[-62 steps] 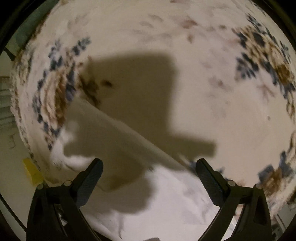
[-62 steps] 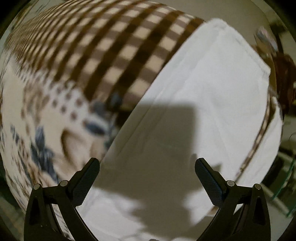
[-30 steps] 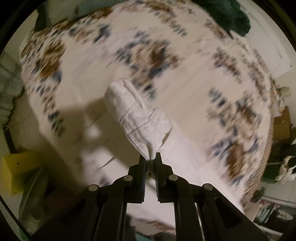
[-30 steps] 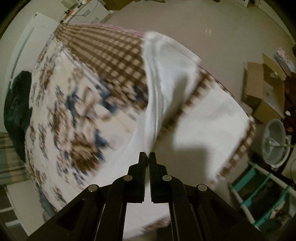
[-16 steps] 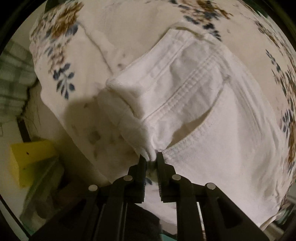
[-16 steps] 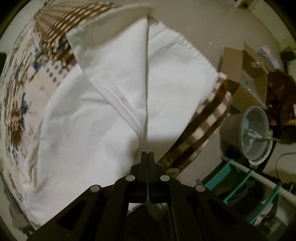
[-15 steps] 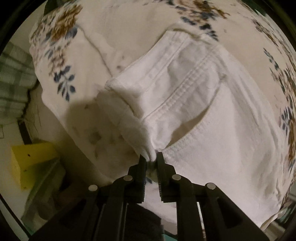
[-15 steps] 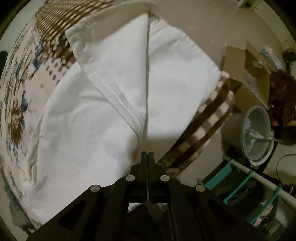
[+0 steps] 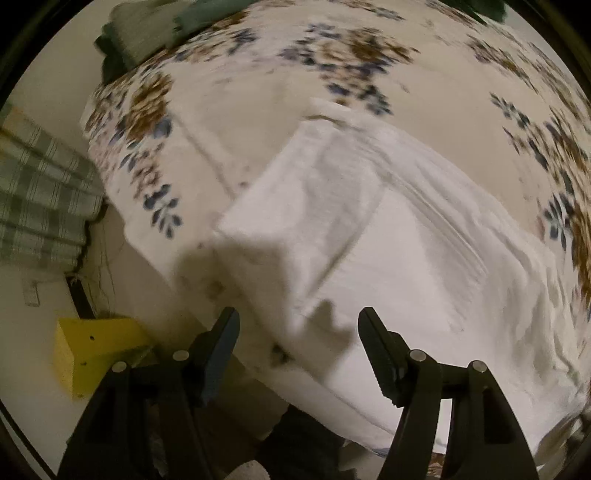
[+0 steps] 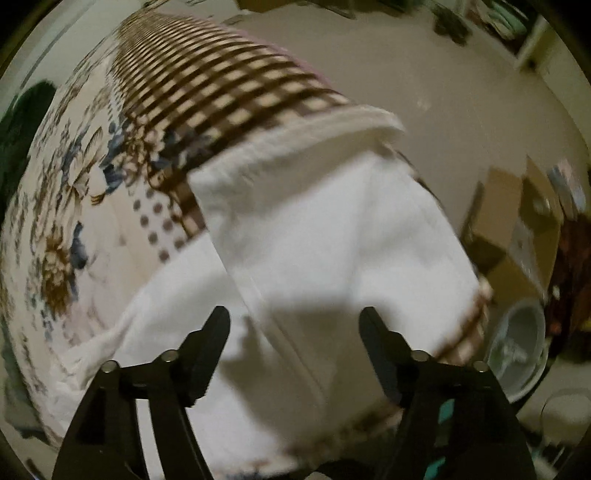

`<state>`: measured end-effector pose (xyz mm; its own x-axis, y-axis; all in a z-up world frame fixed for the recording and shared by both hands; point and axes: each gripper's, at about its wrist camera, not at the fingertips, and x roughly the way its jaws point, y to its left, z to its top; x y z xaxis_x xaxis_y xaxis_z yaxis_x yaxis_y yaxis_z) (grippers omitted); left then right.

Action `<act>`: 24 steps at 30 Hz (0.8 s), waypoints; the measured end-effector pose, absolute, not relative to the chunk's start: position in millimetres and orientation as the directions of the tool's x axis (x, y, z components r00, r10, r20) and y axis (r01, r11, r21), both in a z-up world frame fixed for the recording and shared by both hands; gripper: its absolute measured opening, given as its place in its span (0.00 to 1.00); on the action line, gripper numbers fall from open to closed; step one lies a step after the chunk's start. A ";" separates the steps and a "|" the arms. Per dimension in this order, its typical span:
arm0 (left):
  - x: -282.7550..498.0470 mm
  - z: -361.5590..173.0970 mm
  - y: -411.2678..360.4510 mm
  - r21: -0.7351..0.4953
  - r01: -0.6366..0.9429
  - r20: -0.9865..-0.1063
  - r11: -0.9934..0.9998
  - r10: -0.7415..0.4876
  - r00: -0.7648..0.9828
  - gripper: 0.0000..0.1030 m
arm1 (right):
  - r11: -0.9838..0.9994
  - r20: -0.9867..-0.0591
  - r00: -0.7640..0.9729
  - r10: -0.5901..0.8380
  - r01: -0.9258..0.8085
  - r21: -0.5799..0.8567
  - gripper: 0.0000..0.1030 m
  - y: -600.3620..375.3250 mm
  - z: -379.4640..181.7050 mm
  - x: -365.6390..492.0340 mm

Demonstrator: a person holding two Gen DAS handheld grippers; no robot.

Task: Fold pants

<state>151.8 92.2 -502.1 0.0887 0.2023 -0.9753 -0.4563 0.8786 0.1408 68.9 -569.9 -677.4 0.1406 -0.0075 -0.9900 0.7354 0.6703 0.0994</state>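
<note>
White pants (image 9: 388, 229) lie folded lengthwise on a floral bedspread (image 9: 258, 92), waist end toward the left wrist view. My left gripper (image 9: 299, 332) is open and empty, just above the near waist edge. In the right wrist view the leg end of the pants (image 10: 332, 236) lies over the bed's foot, with the hem (image 10: 325, 129) far. My right gripper (image 10: 293, 328) is open and empty above the cloth. Both views are blurred.
A brown checked blanket (image 10: 229, 85) covers the bed's foot. A yellow block (image 9: 92, 350) and a green plaid cloth (image 9: 40, 199) are beside the bed. Cardboard boxes (image 10: 524, 225) and a grey bucket (image 10: 517, 347) stand on the floor. Dark green clothing (image 9: 147, 29) lies at the far edge.
Both grippers held the pants shut half a second ago; now both are open and the pants lie released on the bed. Both grippers have drawn back a little.
</note>
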 end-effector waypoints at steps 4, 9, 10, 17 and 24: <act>156.1 -514.5 76.5 0.161 -0.409 -0.975 0.898 0.209 0.075 0.63 | 0.709 -0.993 0.116 -0.014 0.701 0.072 0.66 -571.5 -694.8 91.5; 155.5 -532.7 61.7 0.159 -0.366 -0.981 0.917 0.188 0.045 0.63 | 0.468 -0.988 0.095 -0.119 0.883 0.028 0.07 -628.7 -673.2 16.2; 155.0 -537.9 60.6 0.158 -0.362 -0.983 0.918 0.182 0.032 0.63 | 0.438 -0.990 0.092 -0.111 0.898 0.034 0.07 -637.9 -673.8 4.7; 150.0 -562.5 54.7 0.184 -0.339 -0.982 0.923 0.185 -0.028 0.63 | 0.248 -0.937 0.309 0.160 0.907 0.342 0.46 -685.5 -702.6 -42.7; 150.5 -564.9 52.6 0.175 -0.331 -0.984 0.927 0.172 -0.039 0.63 | 0.022 -0.913 0.405 0.059 0.913 0.406 0.50 -661.4 -702.9 -83.4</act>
<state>150.5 52.6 -564.9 -0.0385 0.1724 -0.9843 -0.3309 0.9272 0.1753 -83.4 -661.4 -702.9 0.4046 0.0586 -0.9126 0.9134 0.0216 0.4064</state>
